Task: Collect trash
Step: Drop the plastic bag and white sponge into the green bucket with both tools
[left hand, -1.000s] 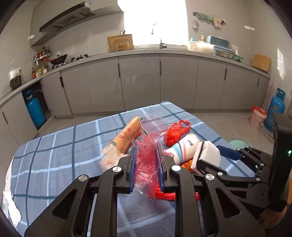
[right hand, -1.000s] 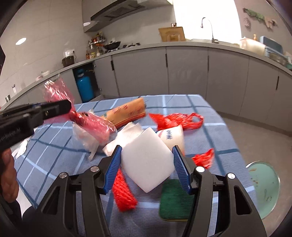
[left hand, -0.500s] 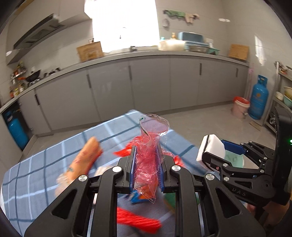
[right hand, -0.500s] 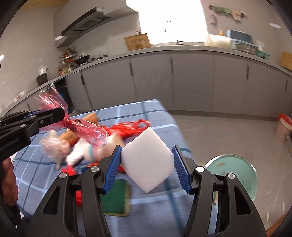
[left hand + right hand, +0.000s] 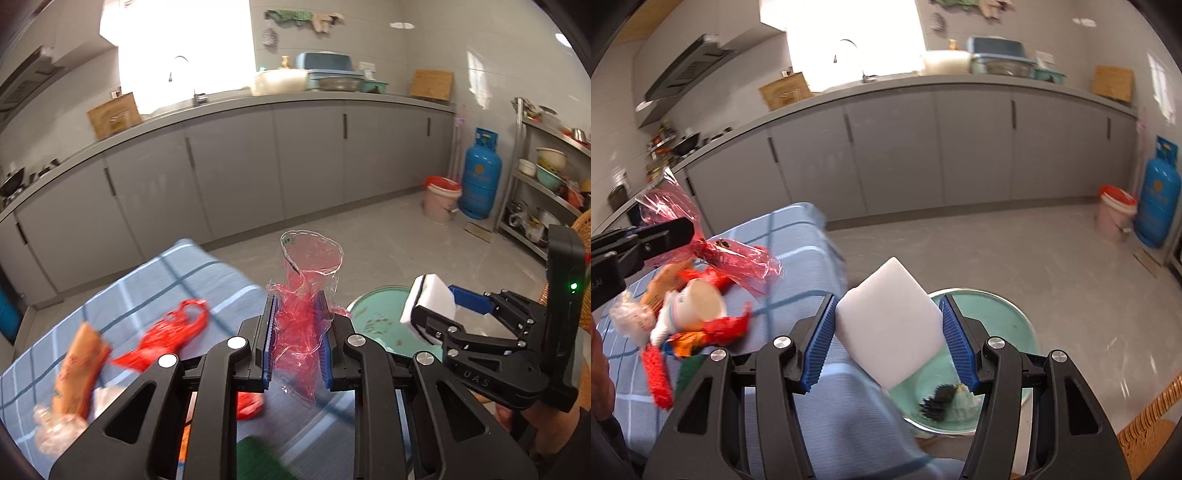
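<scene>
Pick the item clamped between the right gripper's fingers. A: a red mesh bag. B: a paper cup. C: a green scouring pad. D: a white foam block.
D: the white foam block sits pinched between the blue pads of the right gripper, above the green basin on the floor.

Left gripper [image 5: 297, 347] pinched nearly closed, right gripper [image 5: 888, 341] seemingly clamped half-wide, both angled downward.

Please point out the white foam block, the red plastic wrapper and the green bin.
white foam block [image 5: 888, 325], right wrist view, front face.
red plastic wrapper [image 5: 299, 332], left wrist view, crumpled middle.
green bin [image 5: 1012, 321], right wrist view, inner wall.
</scene>
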A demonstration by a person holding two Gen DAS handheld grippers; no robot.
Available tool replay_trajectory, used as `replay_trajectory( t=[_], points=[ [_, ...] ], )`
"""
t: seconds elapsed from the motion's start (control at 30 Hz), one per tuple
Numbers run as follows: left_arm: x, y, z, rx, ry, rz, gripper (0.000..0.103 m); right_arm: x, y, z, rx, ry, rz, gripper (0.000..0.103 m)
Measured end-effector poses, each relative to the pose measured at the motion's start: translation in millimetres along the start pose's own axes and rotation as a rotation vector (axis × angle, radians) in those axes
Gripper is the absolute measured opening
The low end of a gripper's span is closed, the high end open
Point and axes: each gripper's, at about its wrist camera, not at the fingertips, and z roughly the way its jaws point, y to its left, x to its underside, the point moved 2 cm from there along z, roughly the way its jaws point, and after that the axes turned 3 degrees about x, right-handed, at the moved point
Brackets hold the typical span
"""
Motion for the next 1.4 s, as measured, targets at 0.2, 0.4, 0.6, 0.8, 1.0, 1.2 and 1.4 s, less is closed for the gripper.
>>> replay_trajectory(
  t=[0.2, 0.4, 0.6, 0.8, 1.0, 1.2, 1.4],
  points=[
    [-4.9, -29.8, 43.5, 0.058, 0.062, 0.013, 0.021, 9.6, -33.0, 18.4, 0.045, 0.027, 0.036, 0.057],
    [-1.5, -46.2, 77.6, 0.084, 0.112, 0.02, 0.021, 18.9, -55.4, 35.2, 0.063, 0.051, 0.059, 0.058],
    [6.7, -59.6, 107.5, 0.107, 0.161, 0.03, 0.021, 24.9, -70.2, 51.1, 0.069, 0.069, 0.077, 0.059],
    [10.0, -66.8, 120.9, 0.117, 0.174, 0.035, 0.039, 29.0, -81.0, 59.7, 0.101, 0.063, 0.076, 0.068],
    [10.5, -67.8, 123.0, 0.121, 0.168, 0.039, 0.057, 33.2, -88.9, 61.5, 0.103, 0.068, 0.103, 0.072],
    [9.3, -58.5, 118.0, 0.092, 0.152, 0.018, 0.073, 35.9, -87.9, 66.1, 0.083, 0.07, 0.11, 0.079],
    [4.3, -48.5, 107.5, 0.052, 0.117, 0.003, 0.082, 35.1, -86.2, 62.4, 0.113, 0.064, 0.099, 0.087]
  ],
)
